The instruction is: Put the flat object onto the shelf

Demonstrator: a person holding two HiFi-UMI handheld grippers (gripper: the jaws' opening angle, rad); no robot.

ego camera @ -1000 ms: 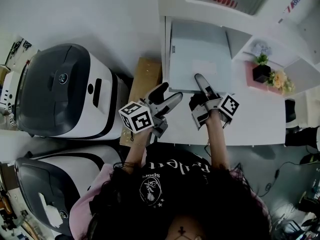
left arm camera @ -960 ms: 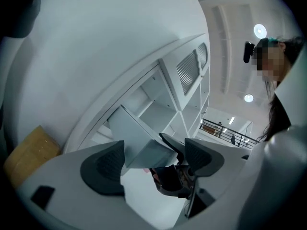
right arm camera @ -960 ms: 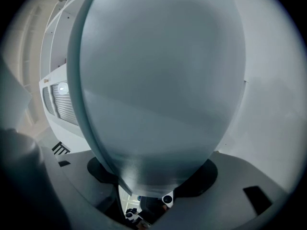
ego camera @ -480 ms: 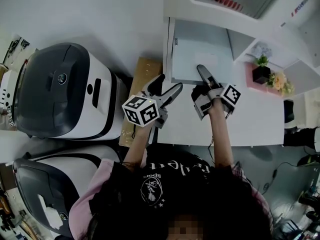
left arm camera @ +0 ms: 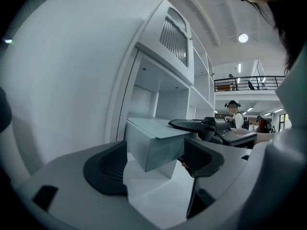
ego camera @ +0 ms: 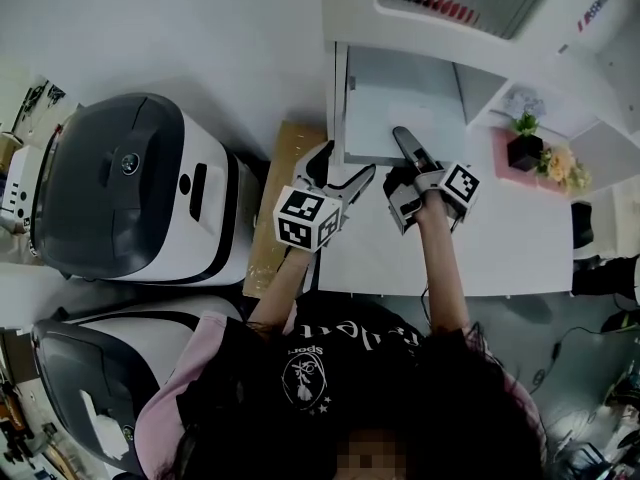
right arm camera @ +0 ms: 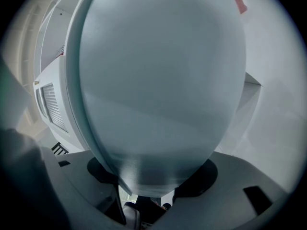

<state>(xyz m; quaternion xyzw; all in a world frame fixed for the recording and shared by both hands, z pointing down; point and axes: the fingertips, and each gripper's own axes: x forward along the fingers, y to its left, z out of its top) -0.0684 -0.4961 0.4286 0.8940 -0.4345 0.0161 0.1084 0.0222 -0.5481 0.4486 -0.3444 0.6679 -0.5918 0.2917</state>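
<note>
The flat object is a thin pale grey box [ego camera: 400,103]. It lies level, with its far end inside the open compartment of the white shelf [ego camera: 345,18]. My right gripper [ego camera: 405,160] is shut on the middle of the box's near edge, one finger lying on top. In the right gripper view the box [right arm camera: 158,80] fills the frame between the jaws of the right gripper [right arm camera: 153,188]. My left gripper [ego camera: 342,171] is open at the box's near left corner, apart from it. In the left gripper view the box's corner [left arm camera: 156,145] shows ahead of the left gripper [left arm camera: 153,164].
A white desk [ego camera: 490,248] runs under the shelf. On its right stand a small plant in a black pot [ego camera: 524,144] and flowers [ego camera: 560,158]. To the left are a cardboard box [ego camera: 285,193] and two white-and-grey machines [ego camera: 130,193] [ego camera: 95,373].
My left gripper has moved right and up, closer to the box's near left corner, still open. The right gripper keeps its hold on the box, which sits slightly deeper in the shelf.
</note>
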